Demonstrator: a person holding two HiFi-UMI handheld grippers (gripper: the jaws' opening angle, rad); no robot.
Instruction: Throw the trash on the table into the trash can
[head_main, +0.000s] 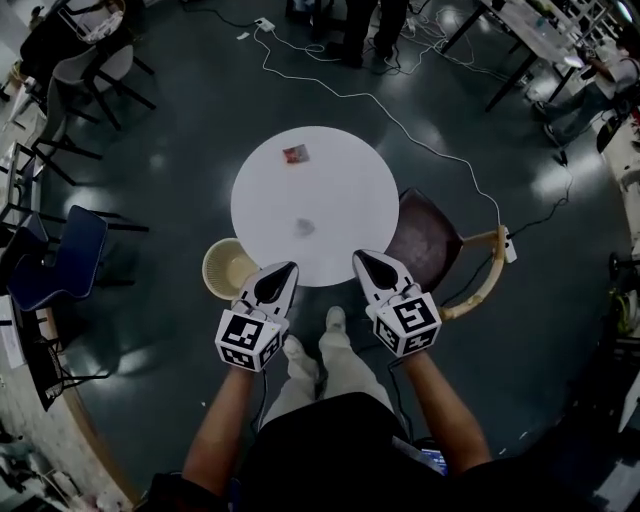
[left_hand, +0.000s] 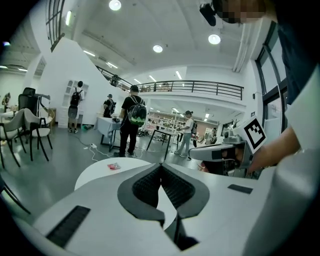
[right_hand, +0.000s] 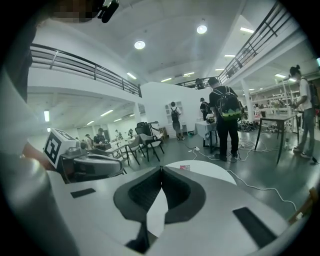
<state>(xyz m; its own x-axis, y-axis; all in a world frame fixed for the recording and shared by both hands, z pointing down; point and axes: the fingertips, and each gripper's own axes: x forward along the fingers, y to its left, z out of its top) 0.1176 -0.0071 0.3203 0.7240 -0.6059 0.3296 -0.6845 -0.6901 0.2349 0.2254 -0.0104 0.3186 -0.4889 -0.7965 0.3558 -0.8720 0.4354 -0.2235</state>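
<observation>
Brown chair (head_main: 425, 240): dark seat, pale curved wooden back — right of centre in the head view.
Blue chair (head_main: 62, 255): at the left edge, on black legs.
White cable (head_main: 400, 125): snakes over the dark floor (head_main: 180, 130) to a power strip (head_main: 509, 245) beside the brown chair.
Bystander (left_hand: 134, 112): standing, back turned, green backpack.
Balcony railing (left_hand: 200, 87): dark — runs across the far wall.
Ceiling lights (left_hand: 158, 48): round, lit.

Large open lab hall, cluttered worktables (head_main: 540, 30), floor cables (head_main: 432, 150), mezzanine railing (left_hand: 200, 89)

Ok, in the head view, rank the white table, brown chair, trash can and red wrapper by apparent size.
1. white table
2. brown chair, partly hidden by the table
3. trash can, down on the floor
4. red wrapper, clearly smallest
</observation>
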